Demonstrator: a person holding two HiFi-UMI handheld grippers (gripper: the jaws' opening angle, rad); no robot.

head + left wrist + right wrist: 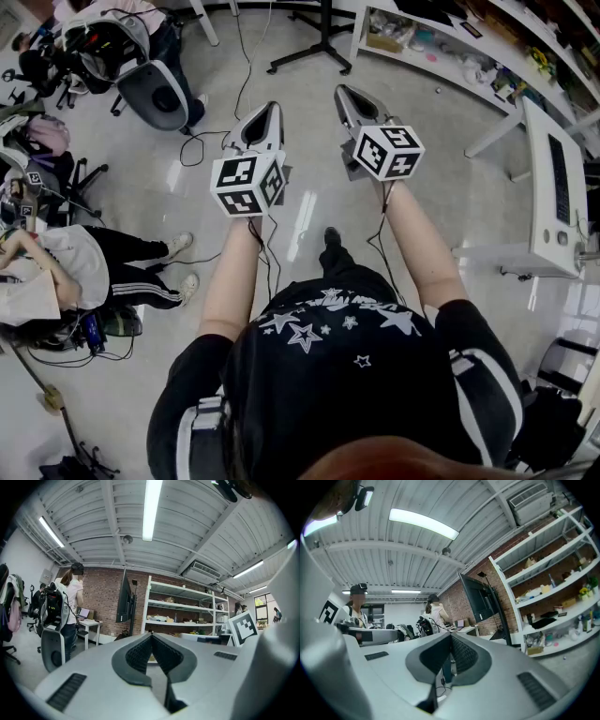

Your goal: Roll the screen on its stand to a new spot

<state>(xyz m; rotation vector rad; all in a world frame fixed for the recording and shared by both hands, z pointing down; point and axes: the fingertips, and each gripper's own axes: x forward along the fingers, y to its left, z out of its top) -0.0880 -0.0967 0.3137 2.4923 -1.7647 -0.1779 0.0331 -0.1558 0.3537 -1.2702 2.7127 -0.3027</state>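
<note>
Head view shows left gripper (271, 107) and right gripper (343, 91) closed, empty, well apart from the screen stand (323, 42); the floor cable (247, 80) might snag its wheels.

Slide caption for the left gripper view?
Empty, shut left gripper facing the dark screen beside white shelving.

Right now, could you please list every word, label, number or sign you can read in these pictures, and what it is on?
No text can be read in any view.
Left marker cube, right marker cube: square patterns only, no letters.
Shelves: labels on the goods too small to read.
Shirt: star prints, no words.
</note>
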